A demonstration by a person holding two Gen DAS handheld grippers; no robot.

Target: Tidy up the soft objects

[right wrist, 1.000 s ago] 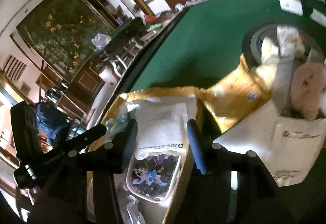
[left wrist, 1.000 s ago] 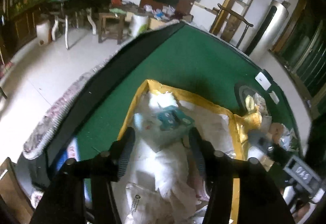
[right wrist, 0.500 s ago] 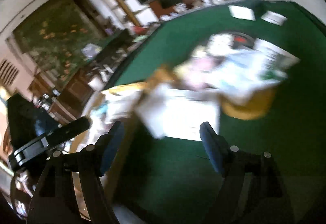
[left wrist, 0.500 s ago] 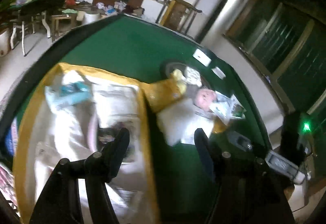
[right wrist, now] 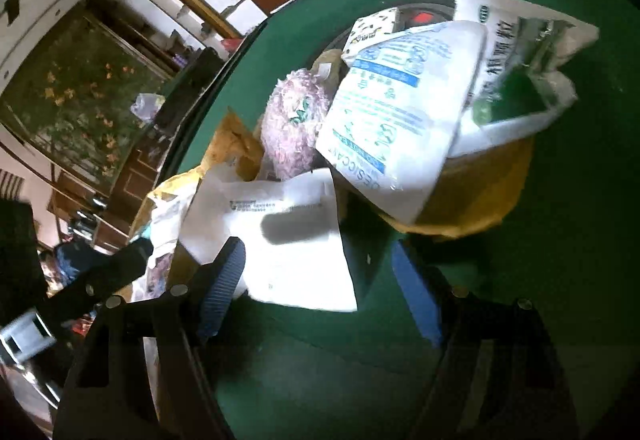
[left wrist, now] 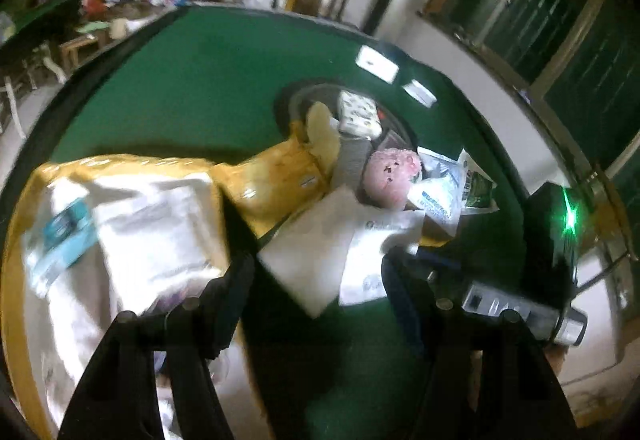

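A heap of soft things lies on the green table: a pink plush, a flat white packet, a blue-printed desiccant pouch, a green-printed pouch and a yellow padded bag. To the left, a yellow-rimmed bin holds white packets, one with a teal label. My left gripper hangs open above the flat white packet's near corner. My right gripper is closing its jaws, open over the same packet's near edge, with no pad pressing on it.
Two white cards lie at the table's far side, beyond a dark round tray under the heap. A black device with a green light stands at the right. Bare green felt lies right of the heap.
Both grippers swung from over the yellow-rimmed bin to the heap on the right. Both sets of jaws stand wider than a second ago, and the heap now fills the right wrist view.
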